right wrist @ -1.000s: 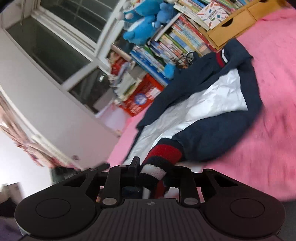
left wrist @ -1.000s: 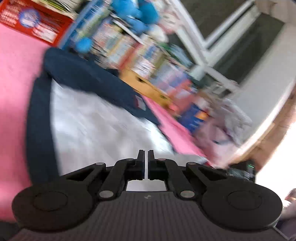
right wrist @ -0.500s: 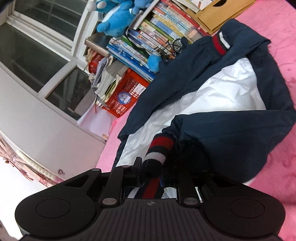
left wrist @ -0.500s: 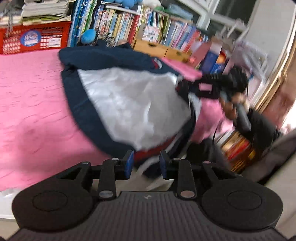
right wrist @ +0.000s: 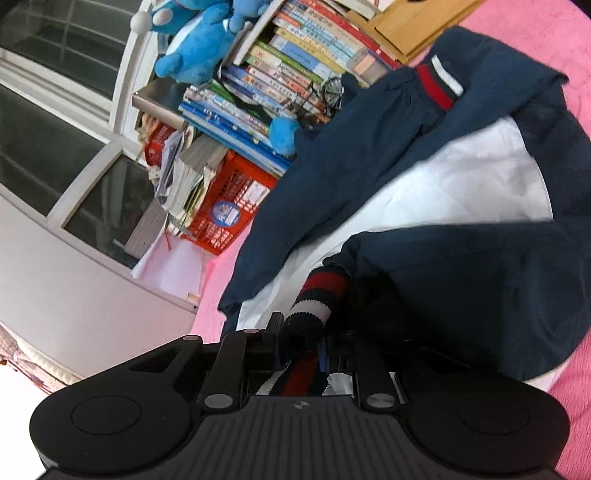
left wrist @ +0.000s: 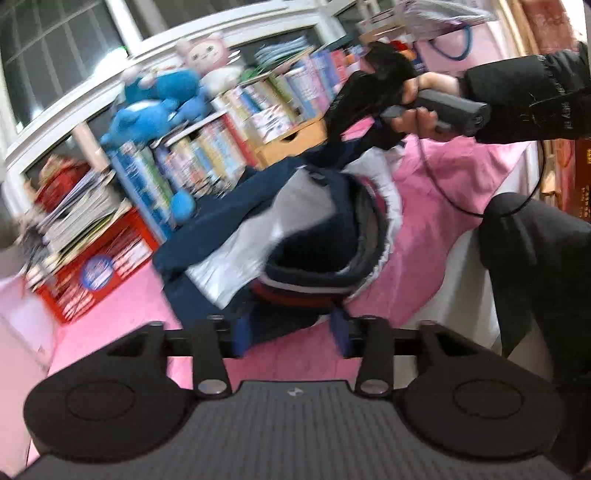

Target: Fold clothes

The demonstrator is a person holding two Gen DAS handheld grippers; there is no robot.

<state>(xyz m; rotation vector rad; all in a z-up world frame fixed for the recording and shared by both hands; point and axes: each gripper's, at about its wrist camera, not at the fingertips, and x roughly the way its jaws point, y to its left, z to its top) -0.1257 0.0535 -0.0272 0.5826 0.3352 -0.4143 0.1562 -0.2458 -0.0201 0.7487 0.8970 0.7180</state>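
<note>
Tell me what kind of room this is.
Most likely a child's bedroom: a pink bedspread with the navy jacket on it, packed rows of children's books, and blue plush toys by the window.

The left wrist camera sits low behind the left hand-held gripper, looking forward across the pink bed toward the far bookshelf; the right hand-held gripper shows at its upper right. The right wrist camera looks along the right hand-held gripper, very near the navy jacket. Both views share the jacket, the bookshelf, the blue plush toy and the red basket.
</note>
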